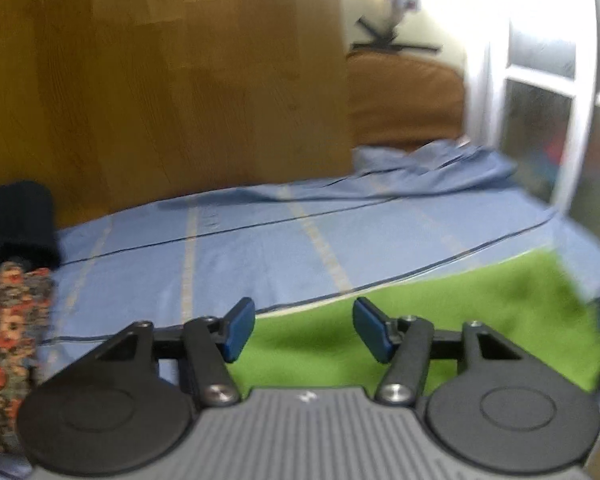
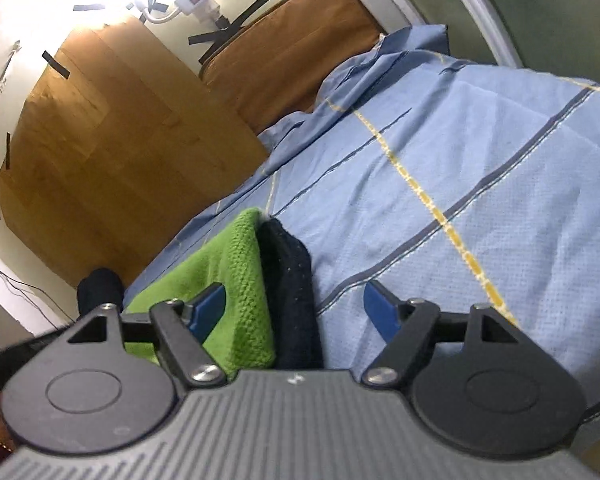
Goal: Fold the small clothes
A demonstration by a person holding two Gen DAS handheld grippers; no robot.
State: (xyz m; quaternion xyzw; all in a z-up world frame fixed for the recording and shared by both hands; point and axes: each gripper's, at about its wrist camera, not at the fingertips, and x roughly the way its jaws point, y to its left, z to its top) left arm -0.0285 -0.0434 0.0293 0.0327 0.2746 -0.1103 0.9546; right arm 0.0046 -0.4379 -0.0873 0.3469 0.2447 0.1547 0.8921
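Note:
A green knit cloth (image 1: pixel 440 320) lies flat on the blue sheet (image 1: pixel 260 248), under and right of my left gripper (image 1: pixel 304 328), which is open and empty just above its near edge. In the right wrist view the green cloth (image 2: pixel 236 292) lies over a dark navy garment (image 2: pixel 296 300). My right gripper (image 2: pixel 296 312) is open, its jaws straddling the edge of both cloths, holding nothing.
A floral patterned garment (image 1: pixel 8 340) and a dark rolled garment (image 1: pixel 20 220) lie at the left. A wooden board (image 1: pixel 160 80) and a brown cushion (image 1: pixel 404 100) stand behind the bed. A white-framed window (image 1: pixel 540 120) is at right. The sheet (image 2: pixel 460 160) stretches right.

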